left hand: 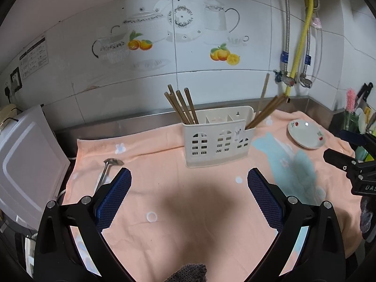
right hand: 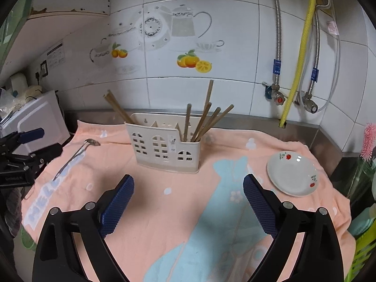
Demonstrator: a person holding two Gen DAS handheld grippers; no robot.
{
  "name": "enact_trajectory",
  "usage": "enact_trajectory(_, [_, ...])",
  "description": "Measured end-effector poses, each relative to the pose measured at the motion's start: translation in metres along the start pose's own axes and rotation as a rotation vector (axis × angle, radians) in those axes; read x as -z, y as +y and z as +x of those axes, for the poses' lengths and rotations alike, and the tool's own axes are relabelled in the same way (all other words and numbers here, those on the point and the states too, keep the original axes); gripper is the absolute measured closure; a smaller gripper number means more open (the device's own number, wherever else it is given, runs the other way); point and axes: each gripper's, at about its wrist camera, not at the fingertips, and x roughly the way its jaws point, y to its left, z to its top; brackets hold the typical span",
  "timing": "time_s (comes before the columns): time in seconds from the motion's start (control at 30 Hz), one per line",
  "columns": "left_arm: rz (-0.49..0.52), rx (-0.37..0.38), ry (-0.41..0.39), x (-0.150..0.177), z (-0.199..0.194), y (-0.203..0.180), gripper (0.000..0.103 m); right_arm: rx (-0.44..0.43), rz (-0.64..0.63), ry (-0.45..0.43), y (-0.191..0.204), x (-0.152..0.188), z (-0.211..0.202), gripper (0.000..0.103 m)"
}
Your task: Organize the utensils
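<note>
A cream utensil holder (left hand: 218, 138) (right hand: 164, 148) stands on a peach towel (left hand: 188, 211) (right hand: 164, 223). Several wooden chopsticks (left hand: 182, 107) (right hand: 202, 122) stick out of its end compartments; the middle one looks empty. A metal spoon (left hand: 107, 170) (right hand: 75, 156) lies on the towel left of the holder. My left gripper (left hand: 189, 181) is open and empty, in front of the holder, with the spoon just beyond its left finger. My right gripper (right hand: 188, 188) is open and empty, in front of the holder. Each gripper shows at the edge of the other's view.
A small white saucer (left hand: 306, 134) (right hand: 292, 172) with red flowers lies on the towel at the right. A white appliance (left hand: 25, 159) stands at the left edge. Hoses and valves (right hand: 279, 96) hang on the tiled wall behind. A pink brush (right hand: 369, 141) stands far right.
</note>
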Motion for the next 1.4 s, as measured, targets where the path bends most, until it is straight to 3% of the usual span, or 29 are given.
enact_trajectory(0.83, [-0.031, 0.005, 0.026, 0.078, -0.029, -0.001, 0.005, -0.019, 0.021, 0.013, 0.02, 0.073, -0.025, 0.012])
enact_trajectory(1.4, [-0.028, 0.008, 0.018, 0.09, -0.039, -0.007, 0.005, 0.019, 0.006, 0.012, 0.024, 0.088, -0.039, 0.012])
